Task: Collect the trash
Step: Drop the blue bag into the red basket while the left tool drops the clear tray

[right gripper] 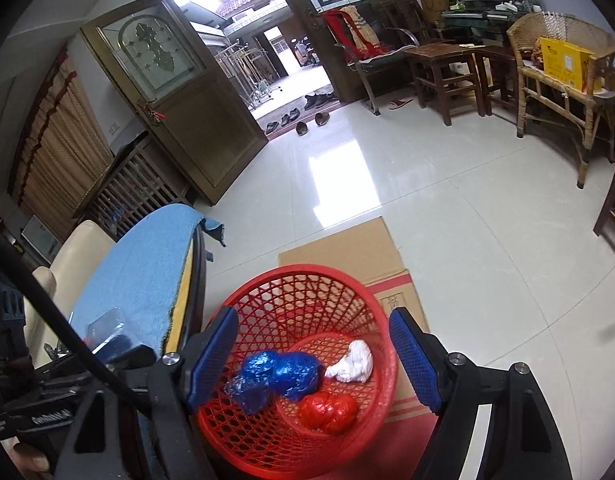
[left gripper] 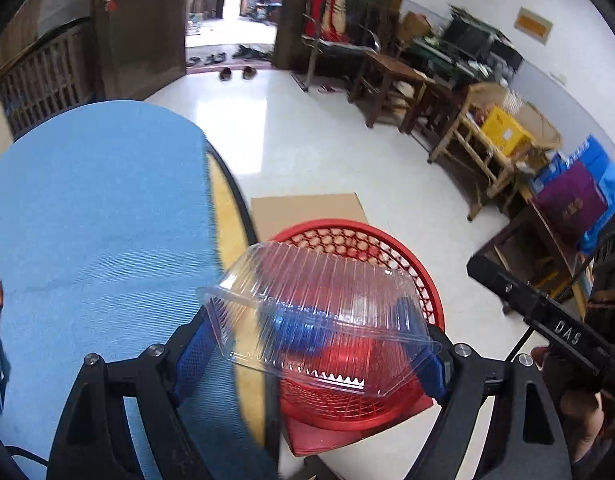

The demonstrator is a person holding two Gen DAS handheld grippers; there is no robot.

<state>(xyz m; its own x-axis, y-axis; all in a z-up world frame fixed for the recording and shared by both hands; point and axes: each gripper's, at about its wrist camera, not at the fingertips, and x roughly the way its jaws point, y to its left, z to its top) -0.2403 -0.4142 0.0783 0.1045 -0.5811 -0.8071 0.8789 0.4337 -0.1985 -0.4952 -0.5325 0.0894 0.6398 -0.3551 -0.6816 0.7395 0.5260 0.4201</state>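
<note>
Left wrist view: the left tool [left gripper: 319, 344] is gripping one clear plastic box [left gripper: 319, 312] across its wide-spread pads, carrying it over the red basket [left gripper: 423, 280] beside the surface [left gripper: 95, 220].
Advice: be centring the box above the basket's mouth before letting go.
Right wrist view: the right tool [right gripper: 313, 360] is hanging open and empty over the basket.
Count: the basket is holding three wads: one blue wad [right gripper: 279, 376], one white wad [right gripper: 353, 362], one red wad [right gripper: 327, 410].

Black left gripper [left gripper: 319, 344], right gripper [right gripper: 313, 356], blue mesh pads, silver screws, blk cable
</note>
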